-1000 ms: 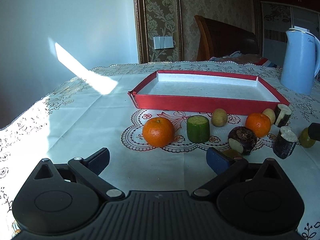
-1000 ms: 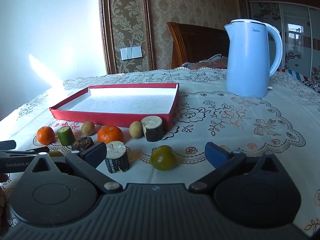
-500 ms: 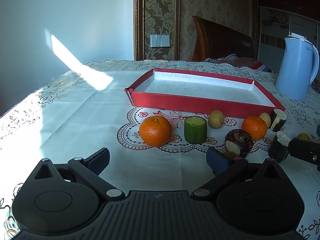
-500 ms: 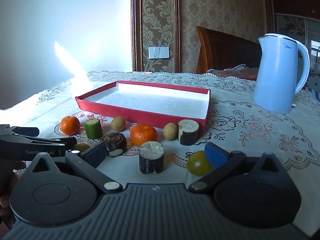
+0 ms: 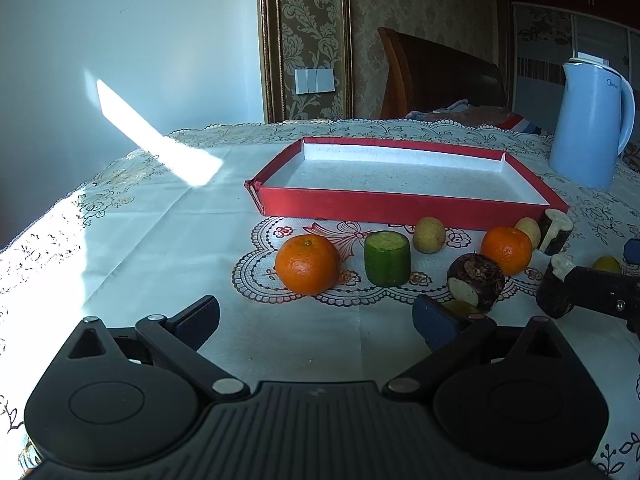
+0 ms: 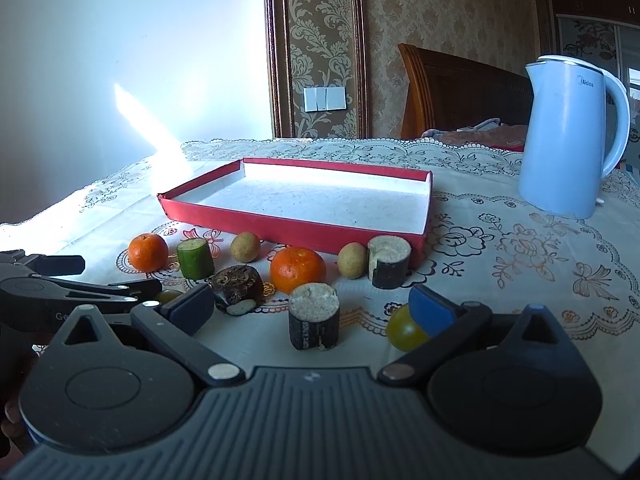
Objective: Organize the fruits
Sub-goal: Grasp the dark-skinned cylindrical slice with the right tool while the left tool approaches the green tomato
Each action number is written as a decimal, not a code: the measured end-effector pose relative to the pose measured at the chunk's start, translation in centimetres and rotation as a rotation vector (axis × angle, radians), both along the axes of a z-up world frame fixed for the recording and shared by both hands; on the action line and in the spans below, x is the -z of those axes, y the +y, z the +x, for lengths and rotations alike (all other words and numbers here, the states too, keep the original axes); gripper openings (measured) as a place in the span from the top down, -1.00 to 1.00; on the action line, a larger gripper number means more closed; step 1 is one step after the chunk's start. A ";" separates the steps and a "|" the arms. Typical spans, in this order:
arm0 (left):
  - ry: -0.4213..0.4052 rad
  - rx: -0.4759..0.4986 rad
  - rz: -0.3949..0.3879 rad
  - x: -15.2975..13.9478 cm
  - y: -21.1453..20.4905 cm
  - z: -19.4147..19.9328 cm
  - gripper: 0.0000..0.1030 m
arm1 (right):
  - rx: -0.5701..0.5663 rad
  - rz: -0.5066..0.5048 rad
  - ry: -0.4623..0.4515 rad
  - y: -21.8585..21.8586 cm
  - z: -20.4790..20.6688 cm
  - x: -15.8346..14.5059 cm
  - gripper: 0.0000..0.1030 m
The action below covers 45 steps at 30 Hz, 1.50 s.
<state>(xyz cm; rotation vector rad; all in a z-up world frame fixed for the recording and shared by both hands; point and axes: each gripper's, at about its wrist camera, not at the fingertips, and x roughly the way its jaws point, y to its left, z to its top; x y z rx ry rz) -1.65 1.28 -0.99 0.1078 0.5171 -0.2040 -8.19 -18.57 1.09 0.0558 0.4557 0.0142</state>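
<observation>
both of our grippers hang low over the tablecloth with nothing between their fingers: the left gripper has its pads spread wide, and the right gripper is spread the same way.

we judge the task barely begun. the red tray is bare inside in both views, and every piece sits on the cloth in front of its near wall. by our reading, all of the sorting is left to do.

from the left wrist view, the near orange lies just ahead of the left gripper, a little left of its centre line, with the green cucumber piece just beside it to the right. further right sit a small potato, a dark brown root piece near our right pad, and a second orange.

from the right wrist view, a dark cylinder with a pale top stands upright nearly centred ahead of the right gripper's open fingers. a yellow-green round fruit sits against the inside of the right-hand pad, partly hidden by it. another dark stub stands close to the tray's near corner. the blue kettle stands well apart.
</observation>
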 end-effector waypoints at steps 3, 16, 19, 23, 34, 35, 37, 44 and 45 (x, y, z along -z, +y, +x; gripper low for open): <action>0.008 -0.003 0.004 0.0 -0.1 0.2 -1.00 | 0.001 0.002 0.012 0.1 0.2 0.1 -0.87; 0.048 -0.052 0.012 0.1 -0.2 1.2 -1.00 | 0.000 0.006 0.029 0.2 0.8 0.3 -0.87; 0.049 -0.066 0.024 0.1 -0.4 1.2 -1.00 | 0.001 0.005 0.038 0.2 1.0 0.3 -0.87; 0.057 -0.081 0.039 0.2 -0.6 1.2 -1.00 | 0.002 0.000 0.049 0.3 1.2 0.4 -0.87; 0.058 -0.087 0.034 0.3 -0.4 1.2 -1.00 | 0.002 -0.005 0.090 0.6 2.1 0.7 -0.75; 0.051 -0.084 0.031 0.3 -0.4 1.1 -1.00 | 0.001 -0.006 0.090 0.7 2.1 0.7 -0.75; 0.028 -0.078 0.025 0.2 -0.3 0.8 -1.00 | -0.002 -0.009 0.093 0.7 2.2 0.7 -0.74; -0.016 -0.035 0.014 0.1 -0.1 -0.2 -0.85 | -0.007 -0.019 0.116 0.7 3.1 0.8 -0.57; -0.014 -0.030 0.010 0.2 -0.1 -0.2 -0.81 | -0.008 -0.021 0.121 0.6 3.2 0.8 -0.53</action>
